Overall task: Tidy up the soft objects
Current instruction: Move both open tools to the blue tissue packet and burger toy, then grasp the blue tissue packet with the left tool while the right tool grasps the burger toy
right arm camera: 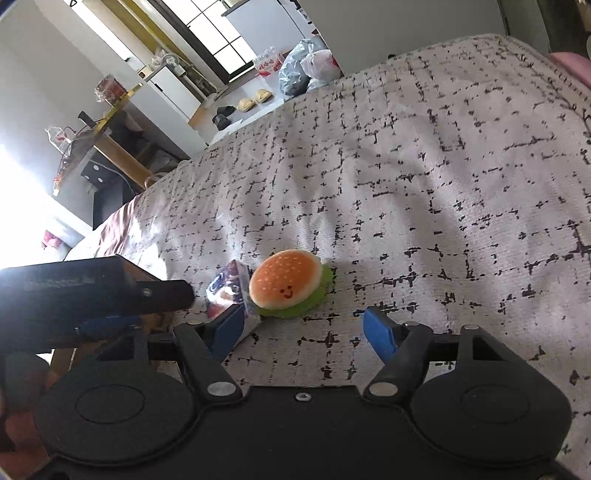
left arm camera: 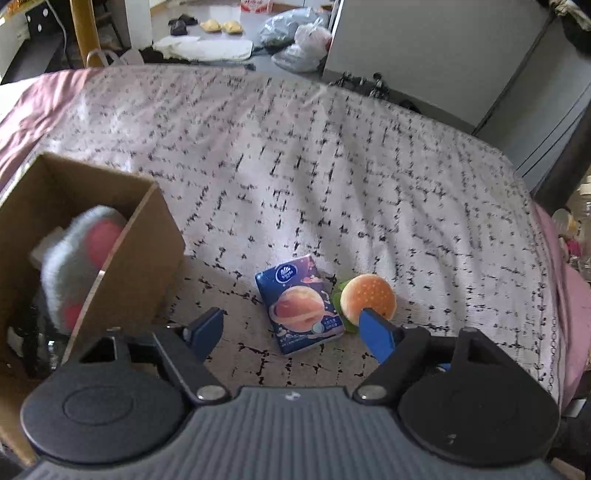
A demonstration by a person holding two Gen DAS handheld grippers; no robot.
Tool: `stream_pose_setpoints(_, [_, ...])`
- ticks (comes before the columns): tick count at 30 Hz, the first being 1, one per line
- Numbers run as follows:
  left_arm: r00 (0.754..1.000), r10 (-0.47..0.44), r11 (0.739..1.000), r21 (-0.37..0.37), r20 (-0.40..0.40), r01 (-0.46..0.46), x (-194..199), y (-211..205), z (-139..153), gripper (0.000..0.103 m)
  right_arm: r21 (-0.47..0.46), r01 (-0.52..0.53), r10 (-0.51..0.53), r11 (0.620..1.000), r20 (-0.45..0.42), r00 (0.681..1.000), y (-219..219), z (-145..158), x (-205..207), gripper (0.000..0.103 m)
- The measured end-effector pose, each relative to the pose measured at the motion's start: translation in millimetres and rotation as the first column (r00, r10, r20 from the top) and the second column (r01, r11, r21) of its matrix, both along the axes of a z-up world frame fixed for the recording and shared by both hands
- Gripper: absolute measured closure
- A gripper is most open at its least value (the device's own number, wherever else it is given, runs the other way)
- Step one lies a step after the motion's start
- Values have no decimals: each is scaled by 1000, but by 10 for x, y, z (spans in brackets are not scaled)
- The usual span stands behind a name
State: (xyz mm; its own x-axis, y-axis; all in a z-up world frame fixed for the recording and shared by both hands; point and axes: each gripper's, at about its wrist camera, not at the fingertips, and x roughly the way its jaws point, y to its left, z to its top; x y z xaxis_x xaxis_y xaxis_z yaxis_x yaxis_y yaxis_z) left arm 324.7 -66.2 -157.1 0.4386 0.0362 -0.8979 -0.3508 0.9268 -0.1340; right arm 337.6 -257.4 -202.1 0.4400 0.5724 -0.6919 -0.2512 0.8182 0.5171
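A plush hamburger point(left arm camera: 367, 297) with a green edge lies on the patterned bedspread point(left arm camera: 295, 166), touching a blue tissue pack point(left arm camera: 301, 308) on its left. My left gripper point(left arm camera: 291, 328) is open and empty, its jaws spread just in front of both. A cardboard box point(left arm camera: 122, 258) at the left holds a white and pink plush toy point(left arm camera: 79, 254). In the right wrist view the hamburger point(right arm camera: 284, 280) shows a smiling face, with the tissue pack point(right arm camera: 229, 291) beside it. My right gripper point(right arm camera: 299, 325) is open and empty, just short of the hamburger.
The left gripper's body point(right arm camera: 92, 291) reaches in from the left in the right wrist view. Beyond the bed lie plastic bags point(left arm camera: 299, 37), slippers point(left arm camera: 221, 26) and a white cabinet point(left arm camera: 424, 48). A wooden table point(right arm camera: 110, 147) stands by the window.
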Motion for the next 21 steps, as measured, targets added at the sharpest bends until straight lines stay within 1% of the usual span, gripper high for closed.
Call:
stream_pose_setpoints(5, [999,18,1000,-17,-29,-19,112,11,-195,22,-20,-15,15,1000,-9,1000,54,-119,36,33])
stream_pose_setpoints(11, [997,38,999,-32,-61,-40,214,9,-375,23,-36,-45,47,998,38,998,182,-116,69,33])
stream_pose_setpoints(12, [997,40,998,-38,-64,-42,222,15,-397,30,-46,-52,54,998,48,997,213,-117,77,33])
stream_pose_setpoints(13, [997,41,998,-46,-68,-44,226,25,-418,40,-59,-61,64,996,61,996,244,-117,75,33])
stream_pose_setpoints(15, [996,42,997,-67,-80,-47,228,55,-450,53,-73,-66,71,995,73,995,276,-119,97,33])
stream_pose_setpoints(17, [995,55,996,-69,-80,-61,220,90,-449,53,-84,-66,74,994,88,993,302,-113,111,32])
stream_pose_setpoints(21, [995,61,996,-54,-82,-66,225,131,-433,54,-150,-86,107,985,142,984,424,-92,111,32])
